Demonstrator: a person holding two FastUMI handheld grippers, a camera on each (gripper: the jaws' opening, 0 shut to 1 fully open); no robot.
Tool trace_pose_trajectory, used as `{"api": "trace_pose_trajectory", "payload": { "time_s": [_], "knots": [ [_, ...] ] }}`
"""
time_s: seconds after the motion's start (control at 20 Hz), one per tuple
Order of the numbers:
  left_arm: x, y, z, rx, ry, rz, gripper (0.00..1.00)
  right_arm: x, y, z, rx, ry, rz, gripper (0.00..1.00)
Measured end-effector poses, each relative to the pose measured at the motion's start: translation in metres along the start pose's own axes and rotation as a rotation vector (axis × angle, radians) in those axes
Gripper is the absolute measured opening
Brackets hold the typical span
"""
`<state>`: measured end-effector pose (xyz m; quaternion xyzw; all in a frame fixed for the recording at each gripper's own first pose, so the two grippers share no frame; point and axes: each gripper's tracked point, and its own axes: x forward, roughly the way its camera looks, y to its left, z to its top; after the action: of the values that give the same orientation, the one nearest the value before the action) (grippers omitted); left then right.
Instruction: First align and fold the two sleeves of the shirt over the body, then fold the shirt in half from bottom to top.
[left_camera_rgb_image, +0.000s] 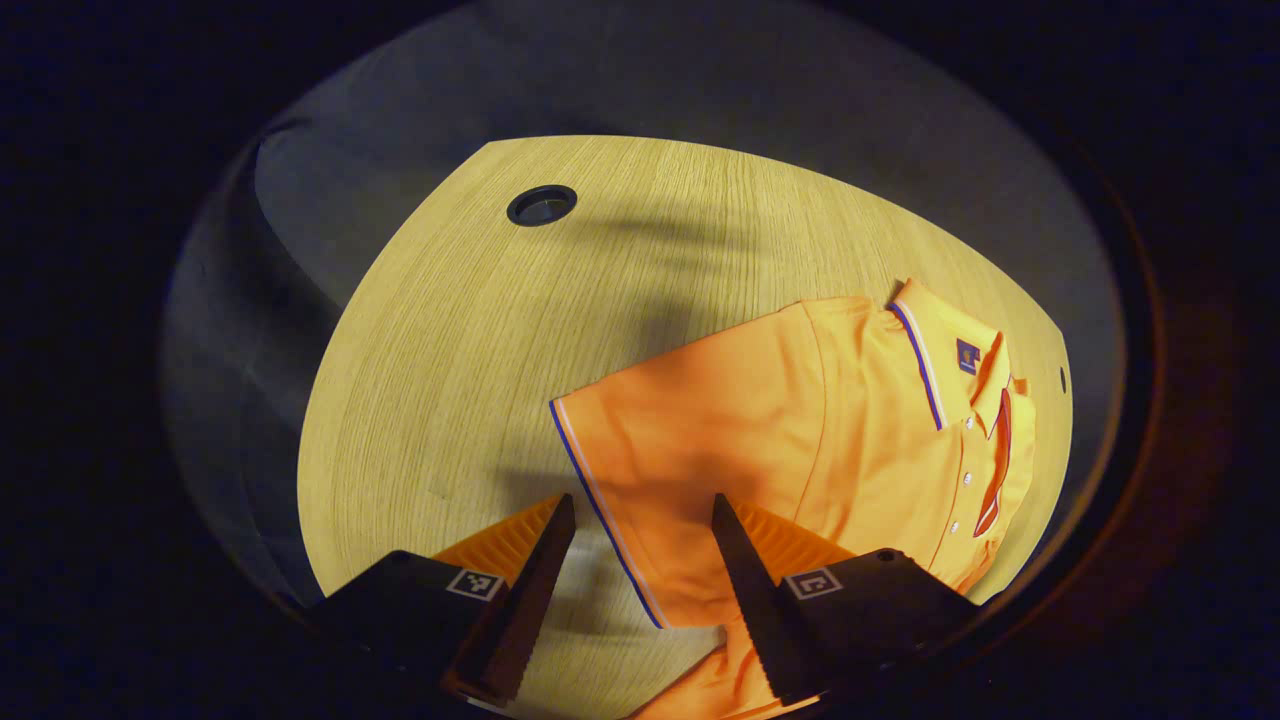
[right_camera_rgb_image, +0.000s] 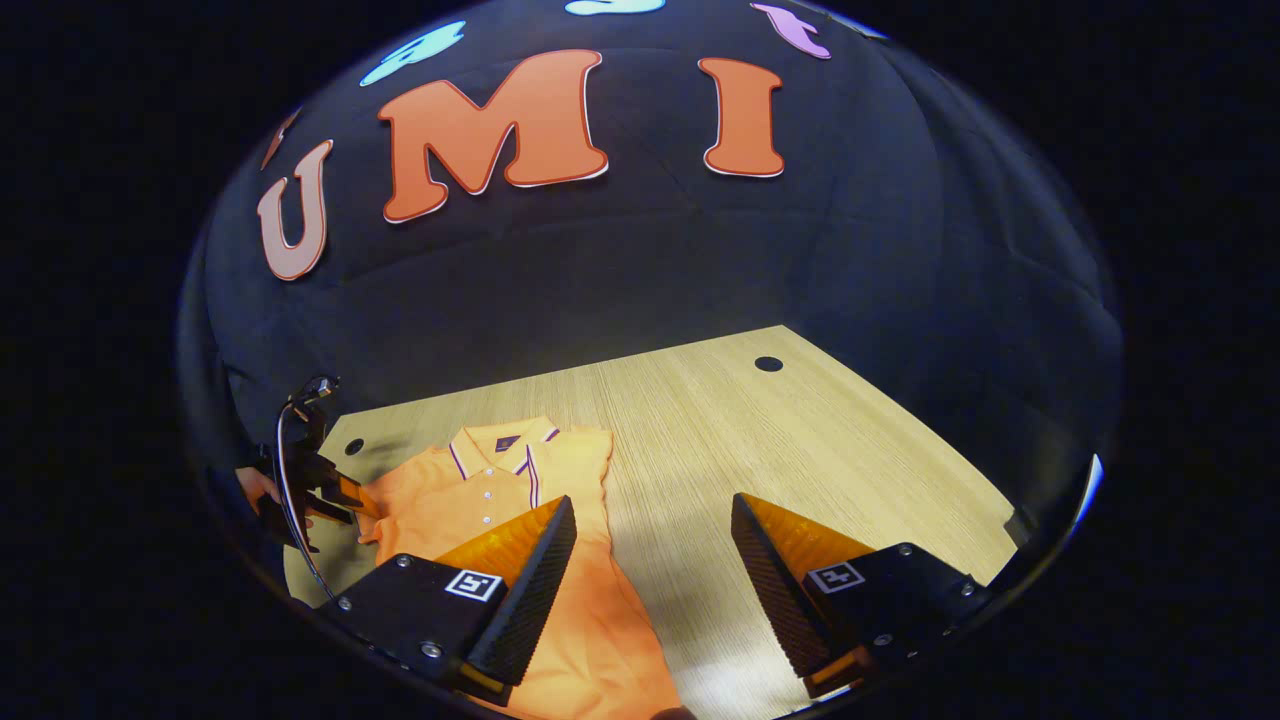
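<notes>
Shirt: orange polo shirt (left_camera_rgb_image: 760, 420) w/ blue-white trim, flat on light wooden table (left_camera_rgb_image: 450, 330).
L gripper (left_camera_rgb_image: 640, 560): spread wide, holding nothing, straddling sleeve cuff (left_camera_rgb_image: 600, 510).
R gripper (right_camera_rgb_image: 650, 570): released, above shirt's side.
Tip: prob. pinch cuff edge, fold flat onto body.

In the left gripper view the shirt (left_camera_rgb_image: 800, 430) lies flat on the table (left_camera_rgb_image: 480, 350), one sleeve (left_camera_rgb_image: 660, 470) spread toward the left gripper (left_camera_rgb_image: 640, 560), whose fingers straddle the sleeve's hem. A round hole (left_camera_rgb_image: 541, 204) sits farther back. In the right gripper view the right gripper (right_camera_rgb_image: 650, 570) is over the shirt's edge
</notes>
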<state>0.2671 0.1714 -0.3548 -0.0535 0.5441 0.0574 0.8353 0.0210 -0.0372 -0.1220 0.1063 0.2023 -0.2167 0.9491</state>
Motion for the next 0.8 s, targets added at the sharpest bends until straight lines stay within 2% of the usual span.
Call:
{"api": "trace_pose_trajectory", "payload": {
  "time_s": [0.1,0.25,0.55,0.8],
  "knots": [
    [0.002,0.0,0.005,-0.012,-0.026,-0.013,0.71,-0.004,-0.005,-0.003,0.009,0.005,0.003,0.95],
    [-0.003,-0.008,0.006,0.008,-0.042,-0.062,0.12,-0.011,-0.017,-0.004,0.019,0.001,-0.001,0.95],
    [-0.037,-0.04,0.037,0.11,-0.206,-0.147,0.11,-0.026,-0.043,-0.017,0.064,0.015,-0.027,0.95],
    [-0.053,-0.072,0.04,0.213,-0.25,-0.183,0.11,-0.035,-0.056,-0.021,0.086,0.013,-0.044,0.95]
  ]
}}
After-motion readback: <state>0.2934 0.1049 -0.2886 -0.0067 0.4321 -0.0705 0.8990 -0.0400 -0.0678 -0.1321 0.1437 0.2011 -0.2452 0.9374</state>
